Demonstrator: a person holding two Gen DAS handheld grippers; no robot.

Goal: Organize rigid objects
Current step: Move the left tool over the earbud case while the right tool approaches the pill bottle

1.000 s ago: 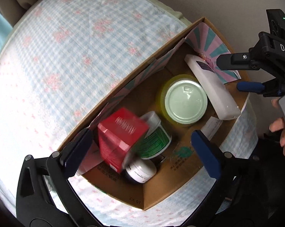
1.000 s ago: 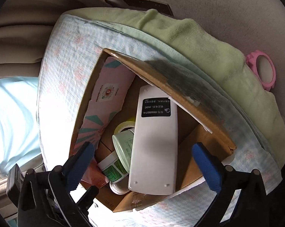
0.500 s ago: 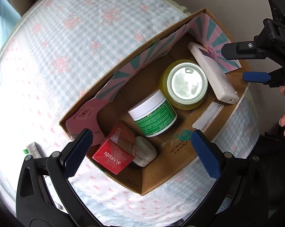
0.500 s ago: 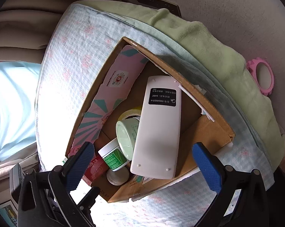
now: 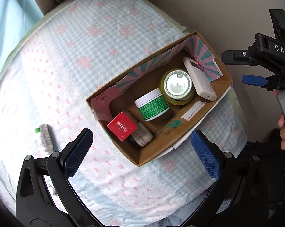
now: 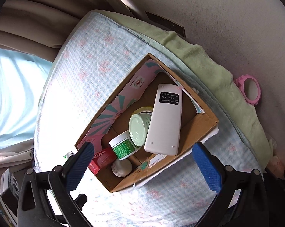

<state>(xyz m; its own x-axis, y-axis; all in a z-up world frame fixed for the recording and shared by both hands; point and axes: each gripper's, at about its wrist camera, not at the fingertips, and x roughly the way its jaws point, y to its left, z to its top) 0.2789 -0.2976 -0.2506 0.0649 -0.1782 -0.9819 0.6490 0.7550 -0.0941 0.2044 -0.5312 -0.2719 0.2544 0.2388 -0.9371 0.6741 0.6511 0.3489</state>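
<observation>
The cardboard box (image 5: 180, 132) sits on the bed (image 5: 85, 47), packed with red carton (image 5: 122, 126), jars and a white remote (image 6: 164, 121) leaning against its wall. A small tube (image 5: 44, 136) lies outside, likely next. Left gripper (image 5: 142, 147) and right gripper (image 6: 142, 162) hover empty, jaws apart.

Readable markings in the scene

The red box (image 5: 122, 126) in the cardboard box (image 5: 182, 132) reads "MARUBI"; the right gripper (image 5: 235, 68) at far right bears "DAS"; other labels are too small to read.
</observation>
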